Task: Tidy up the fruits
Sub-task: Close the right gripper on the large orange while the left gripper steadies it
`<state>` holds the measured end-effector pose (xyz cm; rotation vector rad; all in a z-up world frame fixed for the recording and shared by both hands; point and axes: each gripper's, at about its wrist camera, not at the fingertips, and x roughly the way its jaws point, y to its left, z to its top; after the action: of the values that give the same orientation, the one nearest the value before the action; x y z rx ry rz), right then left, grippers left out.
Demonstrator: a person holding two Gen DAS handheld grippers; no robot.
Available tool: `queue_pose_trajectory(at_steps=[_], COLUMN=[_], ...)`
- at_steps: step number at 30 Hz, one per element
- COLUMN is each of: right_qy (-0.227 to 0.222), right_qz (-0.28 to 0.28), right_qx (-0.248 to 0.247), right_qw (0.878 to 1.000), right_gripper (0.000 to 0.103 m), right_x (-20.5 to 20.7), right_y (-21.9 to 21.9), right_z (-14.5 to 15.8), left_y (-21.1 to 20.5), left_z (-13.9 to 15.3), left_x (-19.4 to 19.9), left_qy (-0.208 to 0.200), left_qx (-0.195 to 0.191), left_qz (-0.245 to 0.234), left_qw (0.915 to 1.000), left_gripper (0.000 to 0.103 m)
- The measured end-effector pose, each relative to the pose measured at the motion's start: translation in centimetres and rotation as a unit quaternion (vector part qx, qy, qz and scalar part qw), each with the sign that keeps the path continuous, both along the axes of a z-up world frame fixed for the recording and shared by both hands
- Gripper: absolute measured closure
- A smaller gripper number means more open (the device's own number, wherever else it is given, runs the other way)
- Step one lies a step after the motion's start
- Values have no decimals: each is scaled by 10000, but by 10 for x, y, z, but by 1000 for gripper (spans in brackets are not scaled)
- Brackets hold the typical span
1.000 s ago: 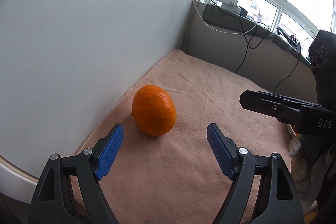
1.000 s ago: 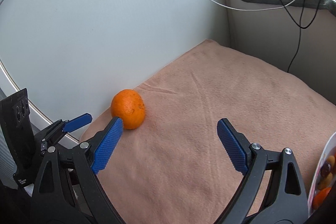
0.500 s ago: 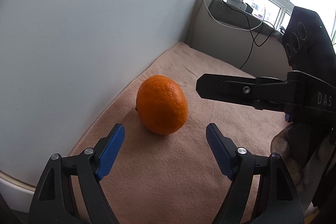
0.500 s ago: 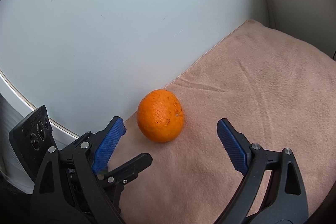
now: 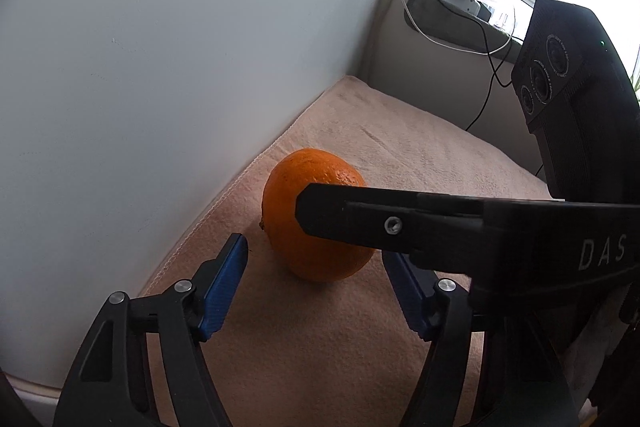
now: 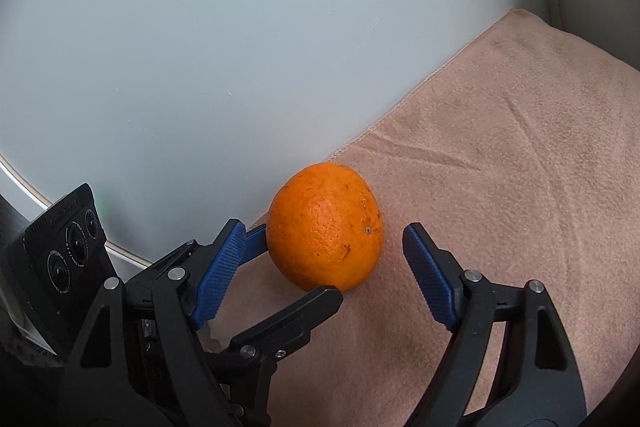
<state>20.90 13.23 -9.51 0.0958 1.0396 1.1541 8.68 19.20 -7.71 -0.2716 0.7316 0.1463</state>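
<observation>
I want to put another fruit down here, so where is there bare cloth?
The peach cloth is bare to the right of the orange, out toward the beige ledge wall. It is crowded near the white wall: the orange sits by the hem there, and both open tools close around it.

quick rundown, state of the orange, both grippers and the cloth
orange: whole, unpeeled, resting on the cloth beside the wall, not gripped
right gripper: open, jaws either side of the orange
left gripper: open, jaws apart around the orange, right gripper finger crossing in front
cloth: spread flat, a few creases
</observation>
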Motion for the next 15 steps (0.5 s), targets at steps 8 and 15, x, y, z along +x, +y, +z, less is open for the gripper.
queue_pose_trajectory(at_steps=[8, 15], right_qy=[200, 316], right_qz=[45, -27], right_qx=[-4, 61], right_qw=[9998, 9995], right_gripper=[32, 33], right_x=[4, 7], right_y=[11, 10], right_z=[-12, -16], left_y=[2, 0], left_z=[-5, -6], left_x=[12, 10], left_qy=[53, 50], left_qx=[-57, -36], left_qz=[-107, -126], left_qw=[9999, 9999], left_gripper=[40, 40])
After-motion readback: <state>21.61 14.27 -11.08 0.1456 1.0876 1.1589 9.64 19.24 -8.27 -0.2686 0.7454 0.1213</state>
